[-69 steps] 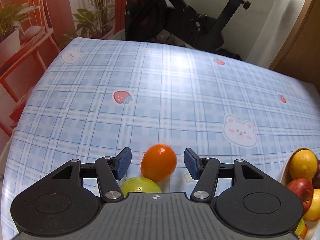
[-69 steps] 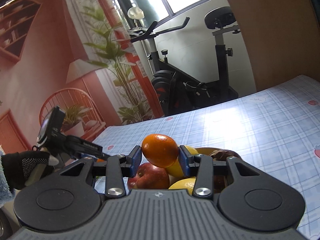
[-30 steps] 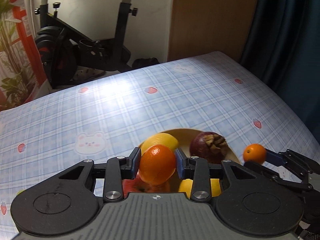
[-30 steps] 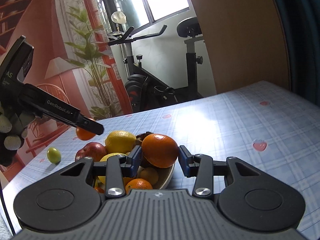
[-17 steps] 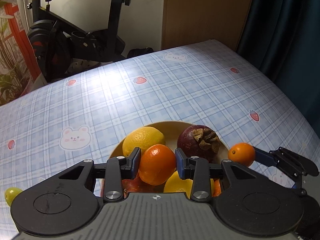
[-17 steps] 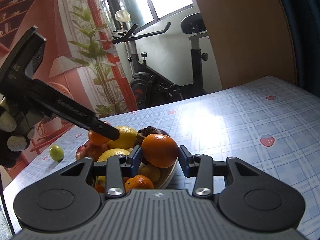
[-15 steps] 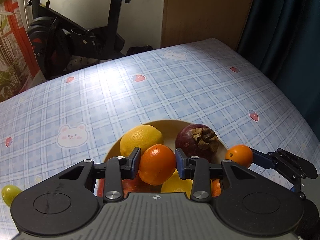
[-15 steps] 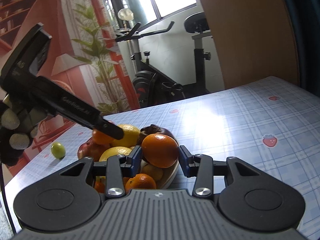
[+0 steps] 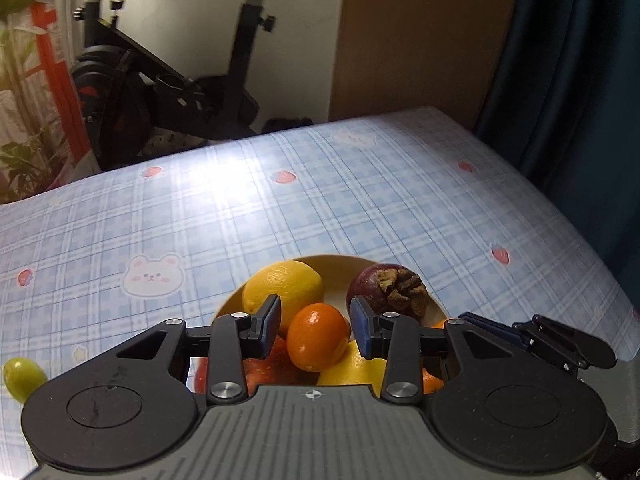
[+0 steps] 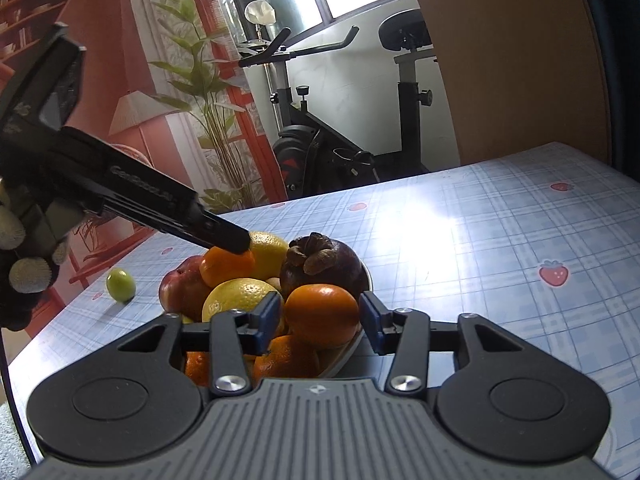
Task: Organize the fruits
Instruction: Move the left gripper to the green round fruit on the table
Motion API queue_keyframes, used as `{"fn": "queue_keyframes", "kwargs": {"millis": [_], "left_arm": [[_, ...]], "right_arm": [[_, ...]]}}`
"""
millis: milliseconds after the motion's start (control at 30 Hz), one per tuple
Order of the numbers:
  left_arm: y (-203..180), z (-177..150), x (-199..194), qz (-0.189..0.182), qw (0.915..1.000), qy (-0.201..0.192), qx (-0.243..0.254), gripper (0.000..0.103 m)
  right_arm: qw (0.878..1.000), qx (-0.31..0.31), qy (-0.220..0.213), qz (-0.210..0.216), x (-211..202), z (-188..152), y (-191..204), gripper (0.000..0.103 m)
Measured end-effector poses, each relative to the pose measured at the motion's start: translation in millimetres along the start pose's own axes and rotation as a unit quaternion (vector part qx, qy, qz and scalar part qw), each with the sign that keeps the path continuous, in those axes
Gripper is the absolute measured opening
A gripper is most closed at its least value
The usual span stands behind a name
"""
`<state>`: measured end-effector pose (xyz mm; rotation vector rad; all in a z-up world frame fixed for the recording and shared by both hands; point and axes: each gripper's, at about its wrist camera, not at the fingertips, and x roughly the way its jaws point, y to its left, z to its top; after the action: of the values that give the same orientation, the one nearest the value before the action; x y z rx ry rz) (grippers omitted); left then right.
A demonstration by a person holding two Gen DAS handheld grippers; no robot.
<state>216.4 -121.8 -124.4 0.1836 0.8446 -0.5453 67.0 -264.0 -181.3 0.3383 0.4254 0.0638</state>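
Observation:
A cream bowl (image 9: 332,258) on the blue checked tablecloth holds a lemon (image 9: 284,286), a dark mangosteen (image 9: 386,290), a red apple (image 10: 180,288) and several oranges. My left gripper (image 9: 315,304) hangs over the pile with a small orange (image 9: 316,338) between its blue pads; a thin gap shows on each side, and the orange rests on the fruit below. My right gripper (image 10: 320,298) is at the bowl's near rim (image 10: 340,356) and its jaws are opening. A second orange (image 10: 322,316) sits between them on the pile, clear of both pads.
A small green fruit (image 10: 120,284) lies on the cloth left of the bowl. A gloved hand (image 10: 24,264) holds the left gripper. An exercise bike (image 9: 160,92) stands beyond the table's far edge, and a dark curtain (image 9: 580,80) hangs at the right.
Both pairs of pads gripped their oranges half a second ago. Now they stand slightly apart from them, and each orange sits lower on the pile. The left view has tipped up a little.

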Motion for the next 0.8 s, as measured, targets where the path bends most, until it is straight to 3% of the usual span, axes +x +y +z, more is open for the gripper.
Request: {"fn": "queue_keyframes", "kwargs": {"millis": [267,567,800], "left_arm": [[36,-43,-38,0.018,0.9900,-0.046,-0.132,0.041],[79,-54,-75,0.073,0.9832,-0.059,-0.157,0.043],[102,-64,-98,0.099,0.9783,-0.071,-0.168,0.046]], "right_arm": [[1.000,-0.004,-0.025,0.007,-7,-1,-1,0.064],[0.999,-0.002,-0.041,0.015,-12,-2,-4,0.064],[1.000,-0.002,-0.023,-0.003,-13,0,2,0.064]]}}
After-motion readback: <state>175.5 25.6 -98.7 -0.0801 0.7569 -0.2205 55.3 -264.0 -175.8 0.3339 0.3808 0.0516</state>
